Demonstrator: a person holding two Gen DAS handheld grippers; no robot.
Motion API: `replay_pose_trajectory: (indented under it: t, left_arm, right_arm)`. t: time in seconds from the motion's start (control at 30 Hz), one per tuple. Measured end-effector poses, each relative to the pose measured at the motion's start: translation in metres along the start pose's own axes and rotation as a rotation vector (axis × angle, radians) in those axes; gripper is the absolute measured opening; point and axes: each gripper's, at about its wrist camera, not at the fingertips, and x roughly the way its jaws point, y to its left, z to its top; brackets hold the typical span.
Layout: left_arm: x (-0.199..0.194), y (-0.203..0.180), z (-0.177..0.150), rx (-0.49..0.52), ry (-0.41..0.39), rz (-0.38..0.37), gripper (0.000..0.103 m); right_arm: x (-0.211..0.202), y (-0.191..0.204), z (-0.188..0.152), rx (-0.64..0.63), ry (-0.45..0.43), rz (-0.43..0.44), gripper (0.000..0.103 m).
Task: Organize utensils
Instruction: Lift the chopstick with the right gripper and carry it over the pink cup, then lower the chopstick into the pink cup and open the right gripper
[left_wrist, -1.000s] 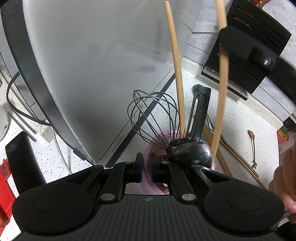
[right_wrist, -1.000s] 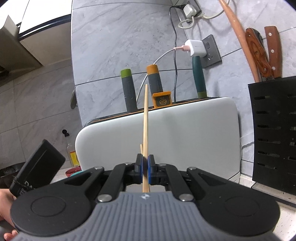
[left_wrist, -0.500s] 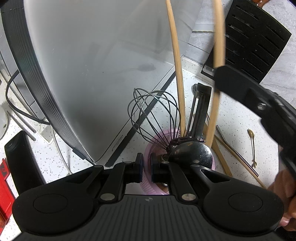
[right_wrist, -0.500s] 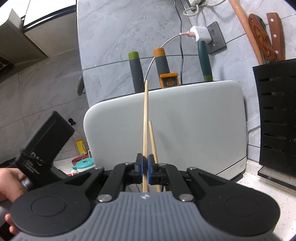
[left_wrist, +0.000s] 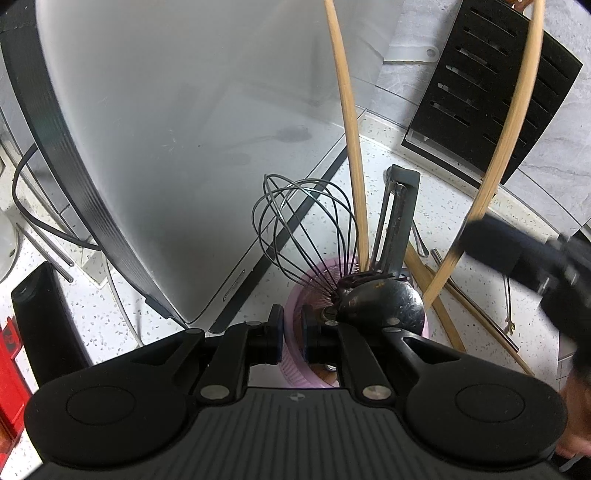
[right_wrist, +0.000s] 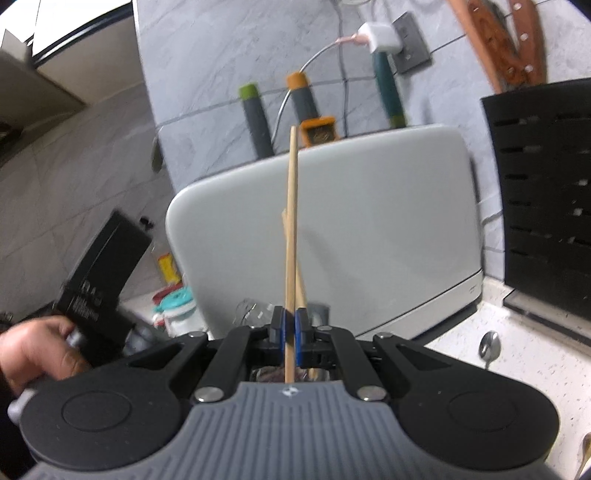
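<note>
My left tool (left_wrist: 291, 338) sits low over the near rim of the pink cup (left_wrist: 295, 354). Its jaws are close together with a sliver of the cup's ribbed wall between them, and they are opening; I cannot tell whether the pads press on the rim.

The cup stands on the speckled bench (left_wrist: 110, 317), just in front of the big grey board (left_wrist: 166, 147). Out of the cup stick a wire whisk (left_wrist: 306, 229), a grey peeler (left_wrist: 399, 214), a dark ladle bowl (left_wrist: 384, 299) lying over the rim, and one chopstick (left_wrist: 351, 147) that leans up and away from the cup.

My right tool (right_wrist: 290, 328) is clamped on a second chopstick (right_wrist: 291, 229). From the left wrist that stick (left_wrist: 498, 147) runs down to the right of the cup, its lower tip near the cup's right edge; I cannot tell whether it is inside. The right tool itself shows there as a dark blur (left_wrist: 524, 258), right of the cup.

More sticks (left_wrist: 461, 314) and a small fork (left_wrist: 509, 306) lie flat on the bench to the right of the cup. A black knife block (left_wrist: 491, 88) stands beyond the cup, further right than the board.

From the right wrist, a hand (right_wrist: 40, 347) grips the left tool's handle, left of the board, and another stick shows just behind the clamped one.
</note>
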Motion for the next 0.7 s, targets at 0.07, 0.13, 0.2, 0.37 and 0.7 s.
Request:
replay_pose_trajectory:
  t: [0.07, 0.13, 0.2, 0.37, 0.7]
  left_arm:
    - [0.0, 0.0, 0.0, 0.0, 0.0, 0.001, 0.009]
    - [0.0, -0.001, 0.0, 0.002, 0.0, 0.001, 0.009]
    - [0.0, -0.001, 0.0, 0.007, 0.002, 0.002, 0.009]
    - [0.0, 0.0, -0.001, 0.01, 0.005, -0.001, 0.009]
    - [0.001, -0.007, -0.001, 0.026, 0.01, -0.008, 0.015]
  right_arm:
    - [0.005, 0.005, -0.003, -0.019, 0.036, 0.005, 0.001]
    - [0.01, 0.01, -0.006, -0.036, 0.069, 0.007, 0.001]
    - [0.013, 0.013, -0.007, -0.045, 0.085, 0.009, 0.001]
    - [0.014, 0.011, -0.006, -0.037, 0.09, 0.009, 0.001]
    - [0.028, 0.004, 0.001, 0.002, 0.083, 0.001, 0.002]
